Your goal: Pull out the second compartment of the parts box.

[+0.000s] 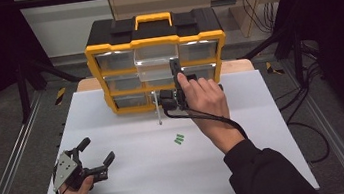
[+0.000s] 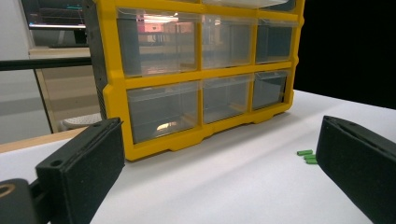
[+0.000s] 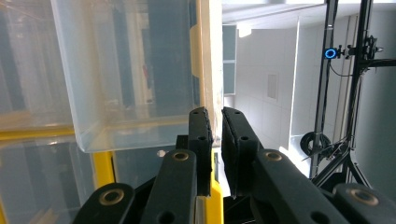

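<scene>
On the white table (image 1: pixel 136 182), toward its far edge, stands the yellow-and-black organizer (image 1: pixel 156 61), its clear drawers facing me in three rows. The top-middle drawer (image 1: pixel 156 61) is drawn out of its slot toward me, long axis running front to back, open top up. My right gripper (image 1: pixel 175 74) has its jaws clamped on that drawer's right side wall, near the front; in the right gripper view the thin clear wall (image 3: pixel 215 93) sits pinched between both pads. My left gripper (image 1: pixel 98 154) rests low at the table's near left corner, well apart from the organizer, jaws wide apart on nothing. Small green pieces (image 1: pixel 179 139) lie mid-table between us.
</scene>
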### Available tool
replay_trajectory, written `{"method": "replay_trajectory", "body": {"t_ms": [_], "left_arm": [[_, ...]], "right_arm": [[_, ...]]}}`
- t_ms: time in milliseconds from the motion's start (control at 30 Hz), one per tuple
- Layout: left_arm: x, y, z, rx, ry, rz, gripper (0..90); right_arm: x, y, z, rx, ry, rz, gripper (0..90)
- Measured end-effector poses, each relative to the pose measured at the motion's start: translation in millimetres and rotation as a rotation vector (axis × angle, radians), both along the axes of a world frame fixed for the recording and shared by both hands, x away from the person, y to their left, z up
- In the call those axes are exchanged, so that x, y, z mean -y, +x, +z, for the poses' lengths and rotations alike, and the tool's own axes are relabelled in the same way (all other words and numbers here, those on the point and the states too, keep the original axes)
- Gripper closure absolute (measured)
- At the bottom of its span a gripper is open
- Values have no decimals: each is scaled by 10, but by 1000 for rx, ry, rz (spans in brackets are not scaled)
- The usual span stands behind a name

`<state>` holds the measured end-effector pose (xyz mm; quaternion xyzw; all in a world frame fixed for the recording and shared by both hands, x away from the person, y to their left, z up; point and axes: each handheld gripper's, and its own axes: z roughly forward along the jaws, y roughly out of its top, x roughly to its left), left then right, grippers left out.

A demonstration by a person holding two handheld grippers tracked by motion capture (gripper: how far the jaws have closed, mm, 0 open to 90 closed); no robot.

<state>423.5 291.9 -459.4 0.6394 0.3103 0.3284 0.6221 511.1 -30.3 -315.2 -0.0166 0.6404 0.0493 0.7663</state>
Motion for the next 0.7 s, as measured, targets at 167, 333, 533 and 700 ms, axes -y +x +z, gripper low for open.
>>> {"method": "replay_trajectory", "body": {"t_ms": [167, 333, 533, 700], "left_arm": [[1, -1, 1, 0, 0, 0, 10], [-6, -2, 2, 1, -5, 4, 10], [-4, -4, 3, 2, -6, 3, 11], [-3, -4, 3, 1, -6, 2, 11]], "right_arm": [[5, -53, -8, 1, -8, -9, 827], [-3, -93, -19, 1, -6, -4, 826], [-19, -164, -9, -13, -4, -12, 824], [-49, -236, 15, -22, -3, -23, 821]]}}
